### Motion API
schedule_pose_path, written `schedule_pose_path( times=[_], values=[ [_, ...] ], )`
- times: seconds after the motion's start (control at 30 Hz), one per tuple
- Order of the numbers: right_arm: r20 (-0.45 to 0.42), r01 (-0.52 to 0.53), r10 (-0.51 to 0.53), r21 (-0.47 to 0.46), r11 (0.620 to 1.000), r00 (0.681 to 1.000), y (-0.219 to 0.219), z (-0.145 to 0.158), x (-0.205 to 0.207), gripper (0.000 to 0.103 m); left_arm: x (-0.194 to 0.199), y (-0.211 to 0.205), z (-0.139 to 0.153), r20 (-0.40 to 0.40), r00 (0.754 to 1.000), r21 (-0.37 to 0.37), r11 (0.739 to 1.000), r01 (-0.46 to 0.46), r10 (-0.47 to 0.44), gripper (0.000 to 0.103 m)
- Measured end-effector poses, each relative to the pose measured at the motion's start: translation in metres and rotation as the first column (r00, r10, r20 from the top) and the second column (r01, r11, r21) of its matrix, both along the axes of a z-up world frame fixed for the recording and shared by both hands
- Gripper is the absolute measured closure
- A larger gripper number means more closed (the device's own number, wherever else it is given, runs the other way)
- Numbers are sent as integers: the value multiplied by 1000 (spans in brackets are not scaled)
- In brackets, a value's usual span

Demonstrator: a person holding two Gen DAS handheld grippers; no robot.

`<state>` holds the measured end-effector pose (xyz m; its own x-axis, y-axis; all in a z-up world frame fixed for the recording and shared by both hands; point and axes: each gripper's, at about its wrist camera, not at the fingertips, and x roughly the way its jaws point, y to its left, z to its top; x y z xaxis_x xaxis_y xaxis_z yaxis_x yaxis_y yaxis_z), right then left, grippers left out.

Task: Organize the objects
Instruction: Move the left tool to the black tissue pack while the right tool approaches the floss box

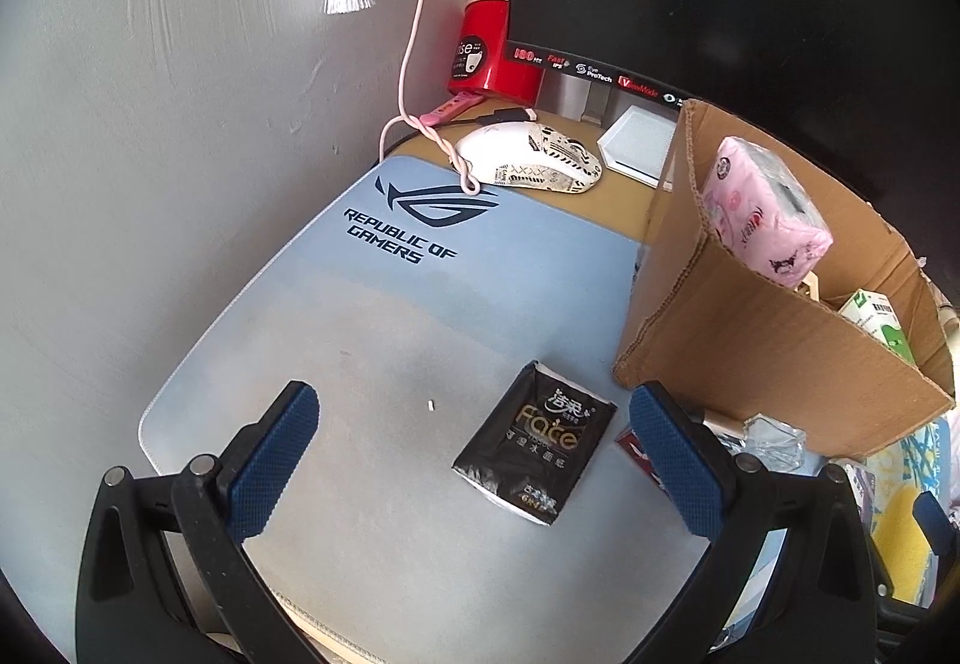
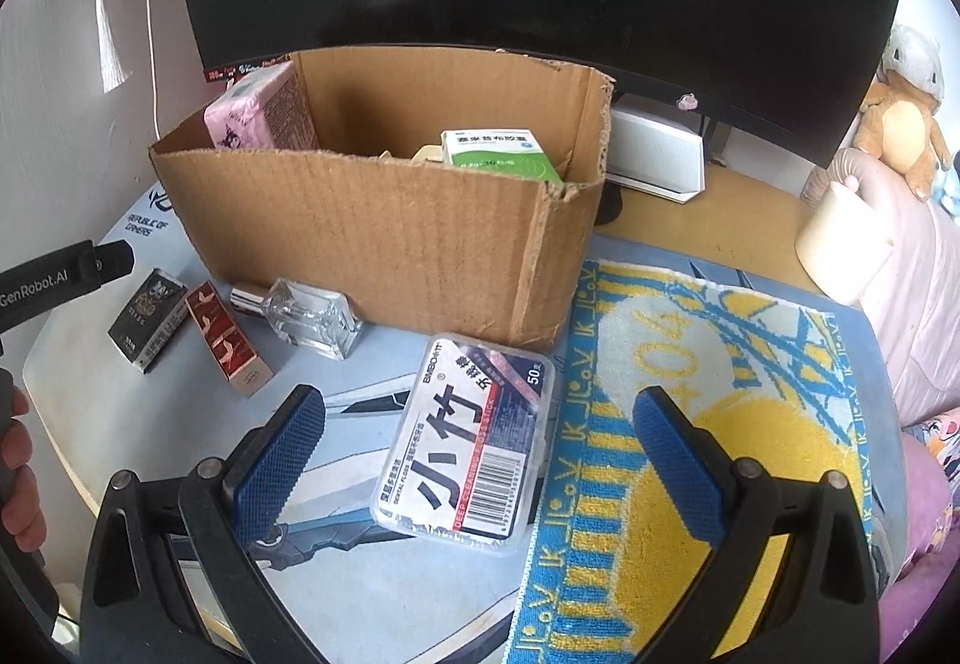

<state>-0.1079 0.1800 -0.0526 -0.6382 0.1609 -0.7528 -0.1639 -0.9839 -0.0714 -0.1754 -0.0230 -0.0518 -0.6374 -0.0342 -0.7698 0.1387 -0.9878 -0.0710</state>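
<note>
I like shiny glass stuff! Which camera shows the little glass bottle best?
The right wrist view. There the glass bottle lies whole on the mat in front of the cardboard box, silver cap included. The left wrist view shows only a shiny glimpse of it, beside the box's corner and behind the gripper's finger.

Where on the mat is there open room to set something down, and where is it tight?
Widest bare patch: the blue desk mat between the wall, the mouse and the black tissue pack. Only a white speck lies there. Crowded: the strip along the cardboard box front, with the red carton, glass bottle, floss case and towel.
</note>
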Motion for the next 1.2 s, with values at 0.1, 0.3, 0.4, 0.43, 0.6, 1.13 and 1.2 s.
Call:
schedule_pose_path(
  times=[0.1,0.3,0.4,0.43,0.6,1.13,1.2],
  values=[
    [25,22,-22,-24,999,999,1,-5,-3,0,1,5,-1,6,1000,-27,999,22,-21,0],
    [56,24,-22,-42,999,998,1,-12,-7,0,0,13,-8,30,998,-133,990,50,-47,0],
    [65,31,-26,-78,996,998,4,-15,-8,0,-1,15,-12,44,997,-137,988,68,-62,0],
    [71,35,-29,-89,995,997,5,-16,-8,0,-2,15,-13,49,997,-136,988,70,-64,0],
    [90,36,-29,-74,997,996,4,-23,-11,0,-5,17,-20,74,995,-137,988,74,-64,0],
    [153,66,-55,-64,996,987,3,-34,-17,0,-18,29,-45,136,991,-235,971,35,-3,0],
    [164,65,-52,-74,995,985,2,-36,-19,0,-18,30,-45,129,992,-237,971,34,-3,0]
  ],
)
